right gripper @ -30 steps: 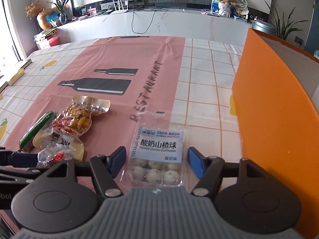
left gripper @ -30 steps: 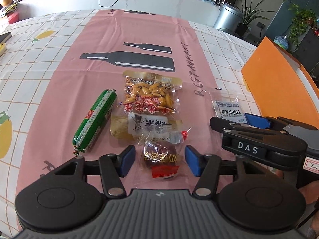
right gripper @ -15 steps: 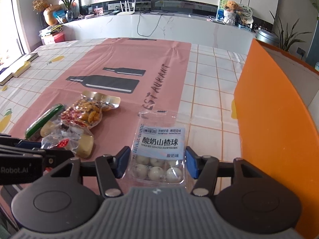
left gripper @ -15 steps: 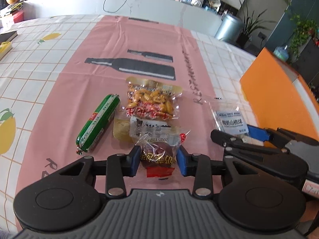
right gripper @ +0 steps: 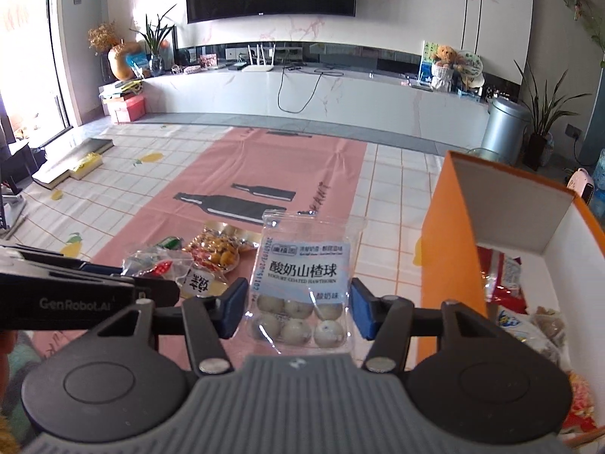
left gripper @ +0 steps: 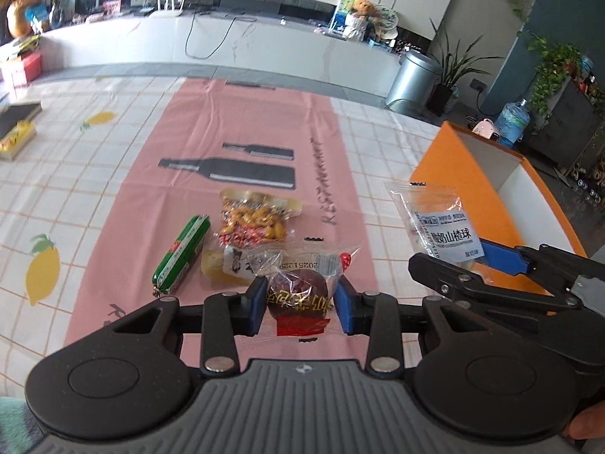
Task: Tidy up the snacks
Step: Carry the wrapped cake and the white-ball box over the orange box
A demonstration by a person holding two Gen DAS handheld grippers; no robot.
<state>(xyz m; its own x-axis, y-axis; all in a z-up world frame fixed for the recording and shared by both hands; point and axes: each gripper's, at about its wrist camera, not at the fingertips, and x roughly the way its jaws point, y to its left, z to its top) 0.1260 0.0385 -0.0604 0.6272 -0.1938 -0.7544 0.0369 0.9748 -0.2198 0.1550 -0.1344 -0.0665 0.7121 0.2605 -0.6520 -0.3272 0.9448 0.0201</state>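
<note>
My left gripper (left gripper: 298, 304) is shut on a clear packet with a dark red-brown date snack (left gripper: 297, 291), held above the pink runner. My right gripper (right gripper: 298, 308) is shut on a clear bag of white yoghurt hawthorn balls (right gripper: 302, 268), lifted beside the orange box (right gripper: 453, 234). The same bag (left gripper: 438, 227) shows at the right of the left wrist view. On the runner lie a green sausage (left gripper: 181, 255), a peanut pack (left gripper: 253, 221) and a yellowish packet with a white label (left gripper: 227, 268).
The orange box stands open at the right with several snack packs (right gripper: 506, 276) inside. Books (right gripper: 72, 162) lie at the table's far left. A metal bin (left gripper: 412, 79) and a long white counter (right gripper: 302, 90) stand beyond the table.
Both grippers closed on their packets, the left on the date snack and the right on the hawthorn bag. Both have since risen, lifting the packets off the table.
</note>
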